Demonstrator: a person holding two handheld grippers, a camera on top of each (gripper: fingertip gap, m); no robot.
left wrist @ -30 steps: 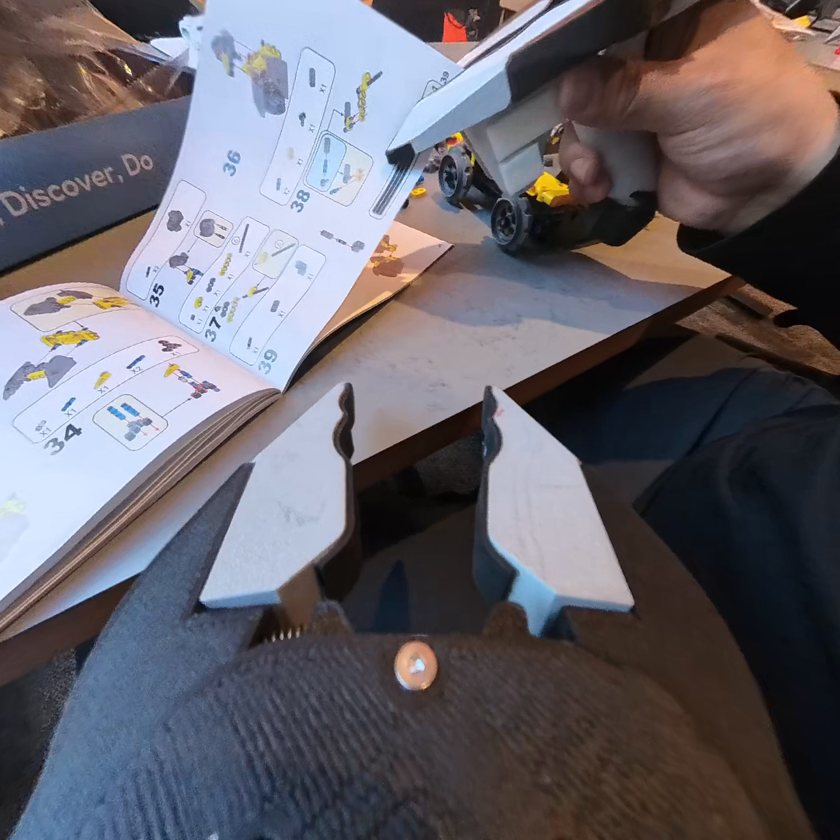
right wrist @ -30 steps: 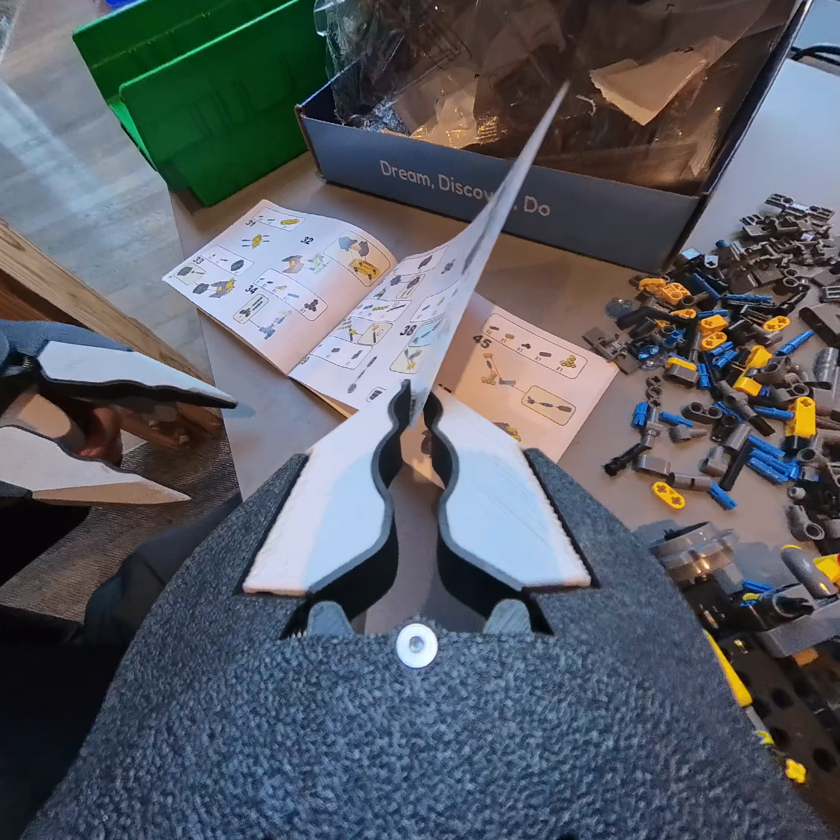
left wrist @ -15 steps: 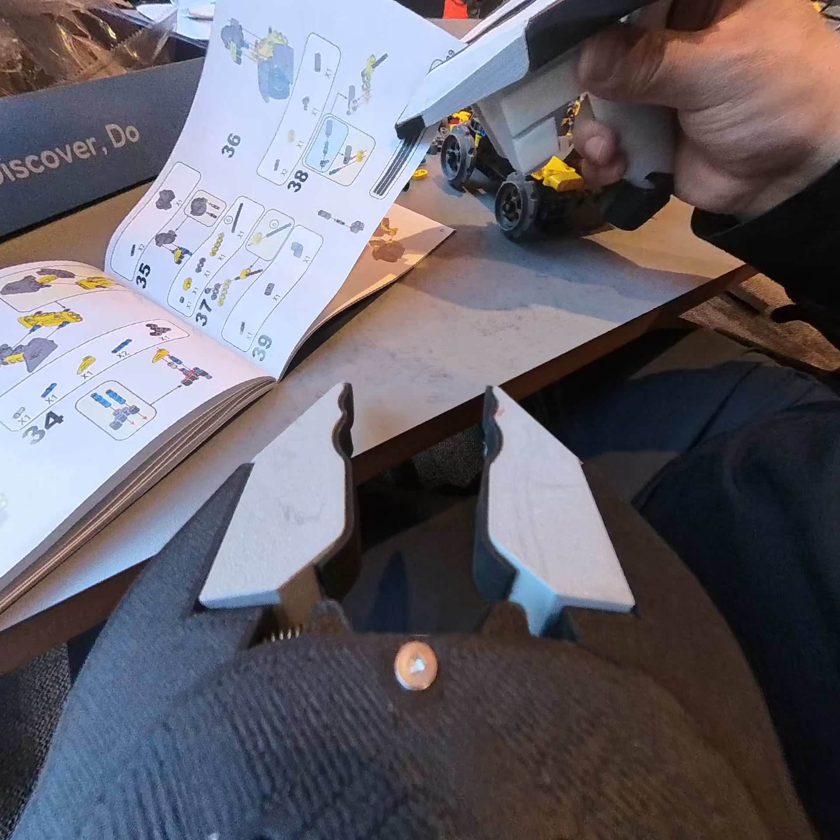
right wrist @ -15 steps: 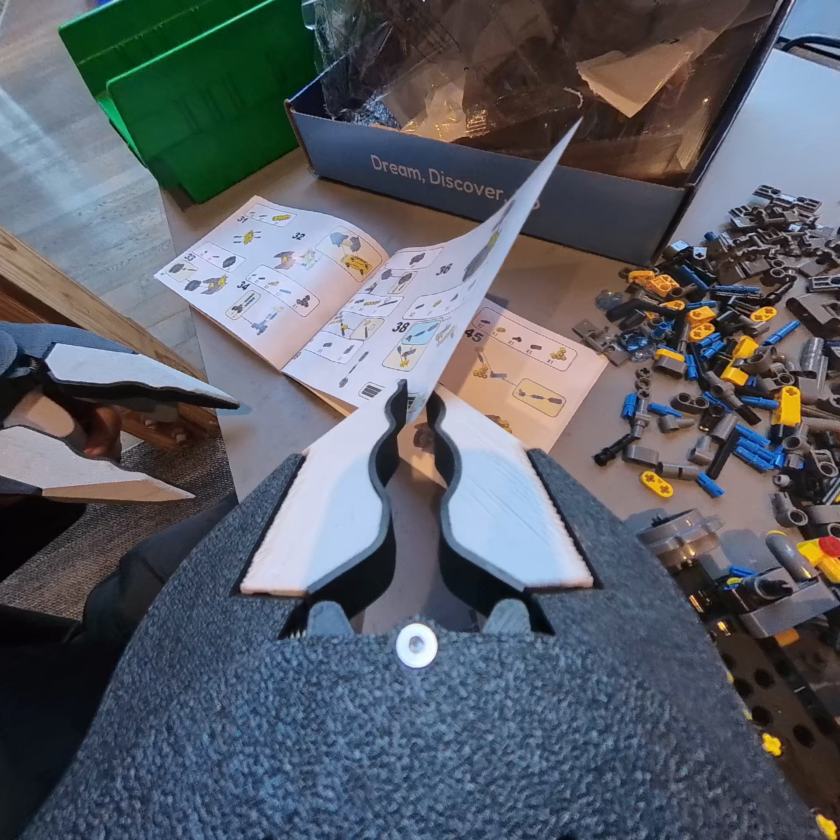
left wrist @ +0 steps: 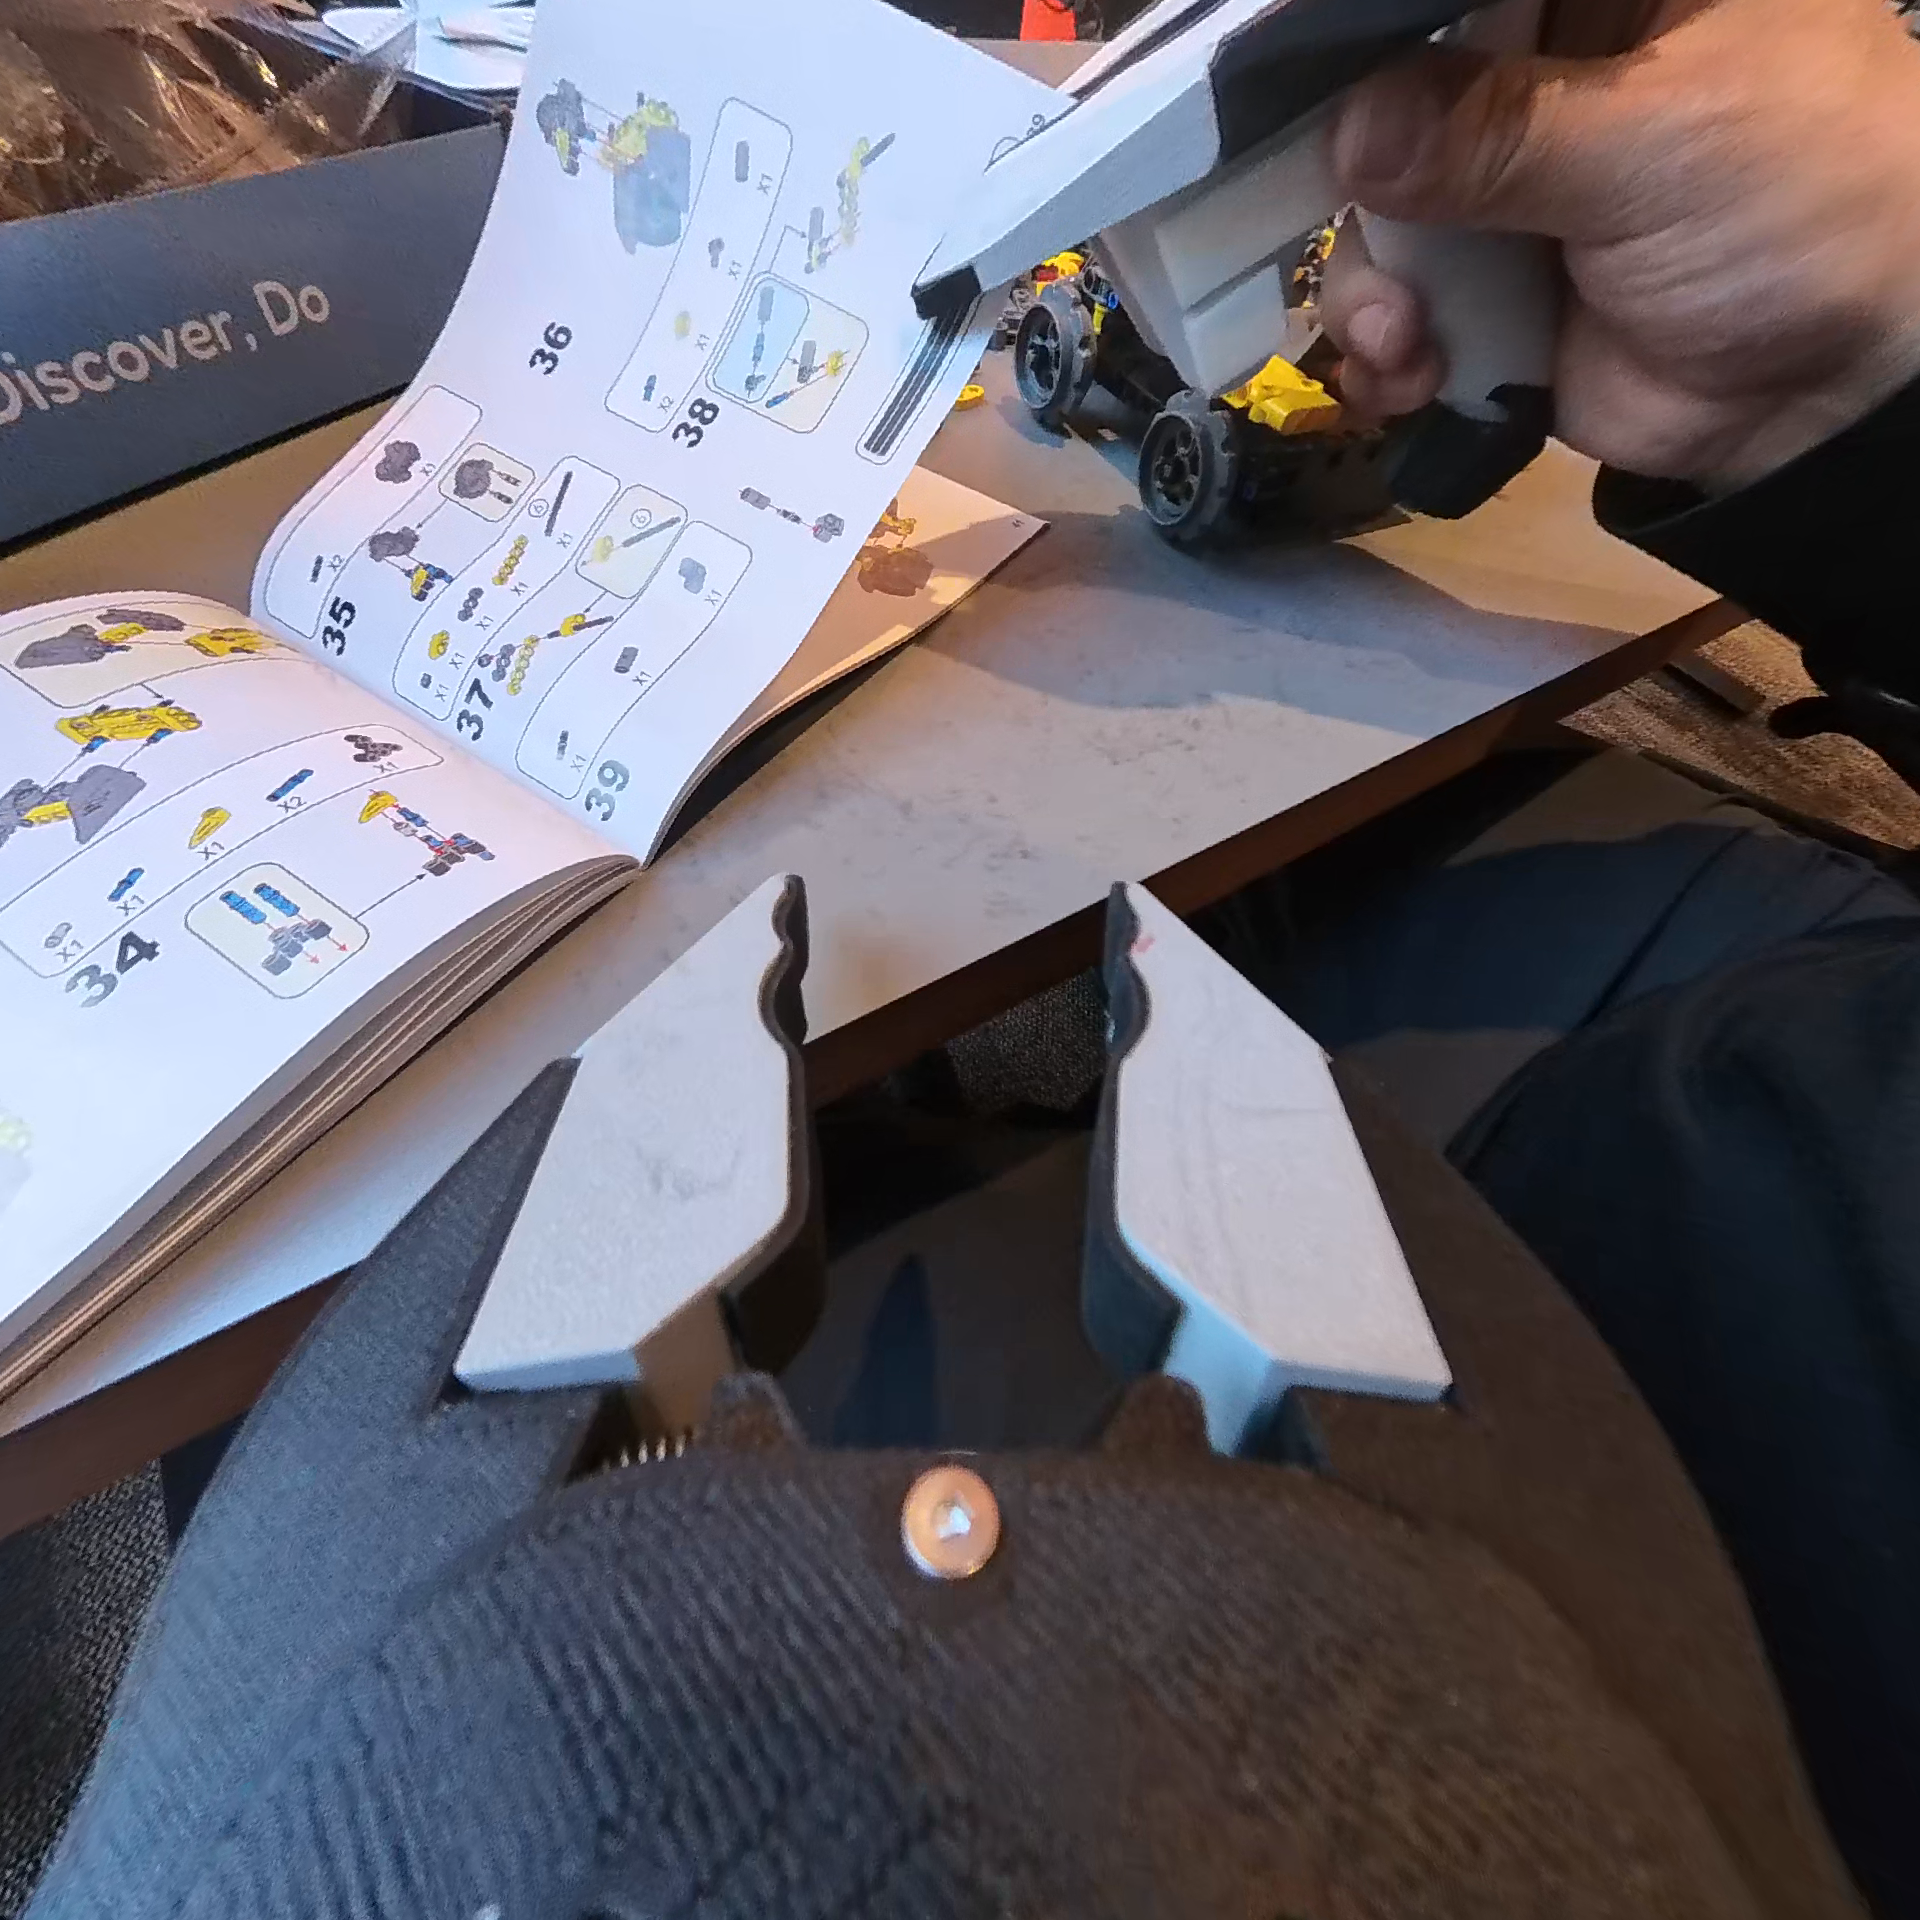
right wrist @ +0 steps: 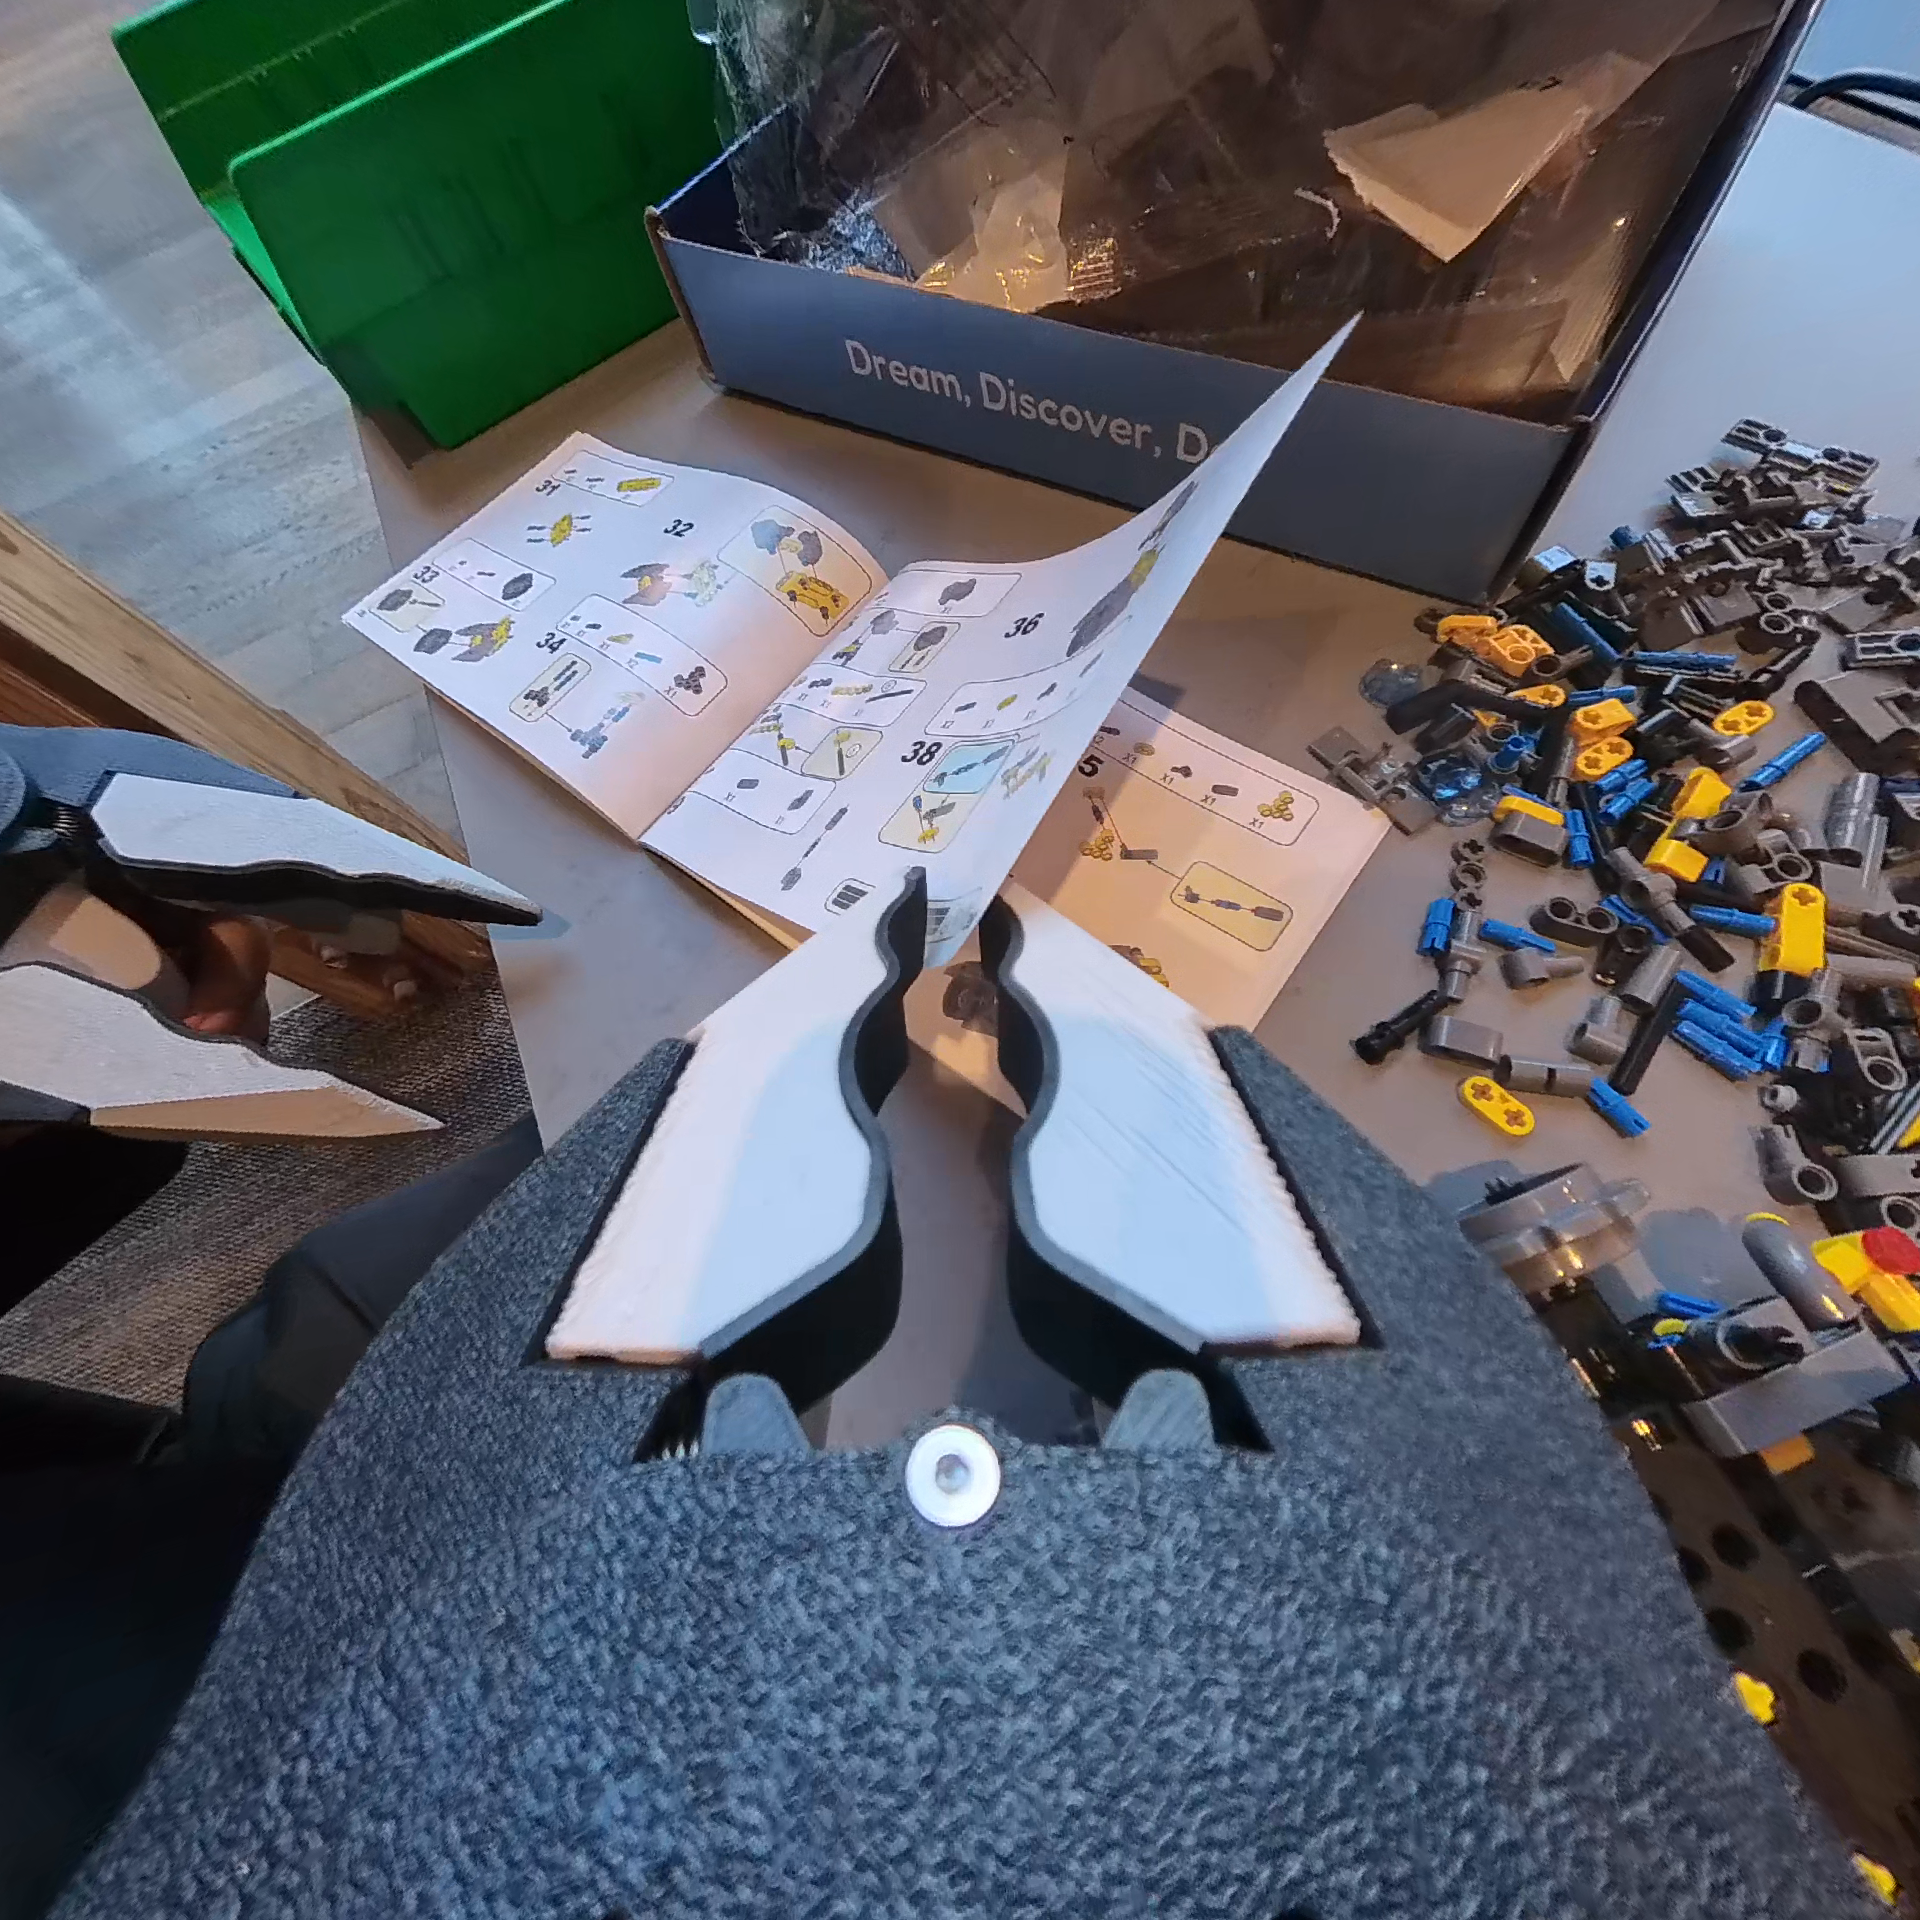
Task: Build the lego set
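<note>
Page: one leaf (right wrist: pixel 1049 665) of the booklet was pinched at its lower corner by the right gripper (right wrist: pixel 951 914), whose fingers were clamped together on the paper; the leaf stood curled above the counter.
Booklet: one open instruction booklet (left wrist: pixel 208 831) lay flat on the counter (left wrist: pixel 1039 748), in front of the box; its pages bore printed diagrams and step numbers.
Left gripper: the left gripper (left wrist: pixel 951 904) hung off the counter's near edge with its fingers apart, holding nothing, near the booklet's lower corner.
Hand: one hand (left wrist: pixel 1662 239) held the right gripper's handle.
Model: one part-built toy vehicle (left wrist: pixel 1226 436) with black wheels and yellow pieces stood on the counter just beyond the lifted page.
Box: one dark grey cardboard box (right wrist: pixel 1091 405) holding crumpled clear bags, with white lettering on its side.
Loose pieces: a heap (right wrist: pixel 1662 831) of grey, black, blue and yellow pieces right of the booklet, too many to count.
Bins: two green bins (right wrist: pixel 416 208) beyond the counter's left end.
Change: the page leaned further over to the left than a second earlier; the left gripper had kept its place.
</note>
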